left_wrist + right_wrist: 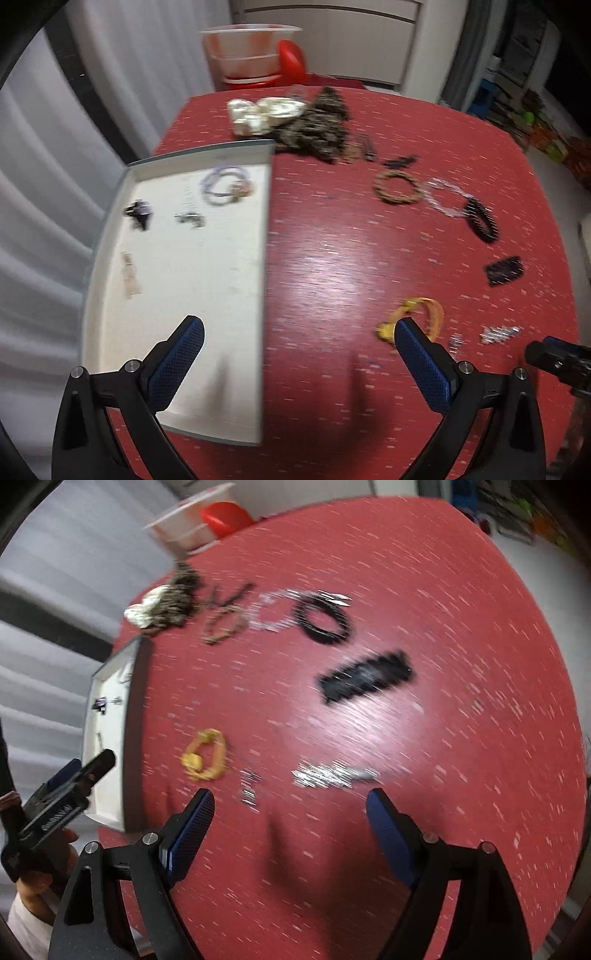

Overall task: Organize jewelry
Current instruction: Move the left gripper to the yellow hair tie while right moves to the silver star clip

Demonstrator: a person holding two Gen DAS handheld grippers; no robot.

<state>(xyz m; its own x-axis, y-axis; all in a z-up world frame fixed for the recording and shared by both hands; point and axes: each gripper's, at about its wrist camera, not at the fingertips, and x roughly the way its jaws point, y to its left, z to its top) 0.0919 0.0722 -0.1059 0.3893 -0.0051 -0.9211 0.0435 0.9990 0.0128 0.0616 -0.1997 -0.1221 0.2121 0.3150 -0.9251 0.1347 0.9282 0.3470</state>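
Our left claw (299,334) stands released, its blue pads wide apart with nothing between them, one pad over the near end of the white tray (110,206) and the other over the red tabletop (325,229). Our right claw (290,805) is likewise released and empty, hanging over bare tabletop.

Just beyond the right claw we see a small silver piece (248,788) and a longer glittering silver piece (332,774), both too blurred to identify. Left of them lies a yellow bracelet (205,757), which in the left view sits just behind the left claw's right pad.

Farther out lie a flat black piece (365,676), a black beaded bracelet (323,618), a clear beaded bracelet (441,197) touching it, and a brown bracelet (397,188) beside that. At the far edge a dark tangled heap (317,125) rests against a white heap (262,110).

The tray sits along the tabletop's left side and holds a purple bracelet (221,184), a small black piece (138,214), a small silver piece and a pale item, well apart from each other.
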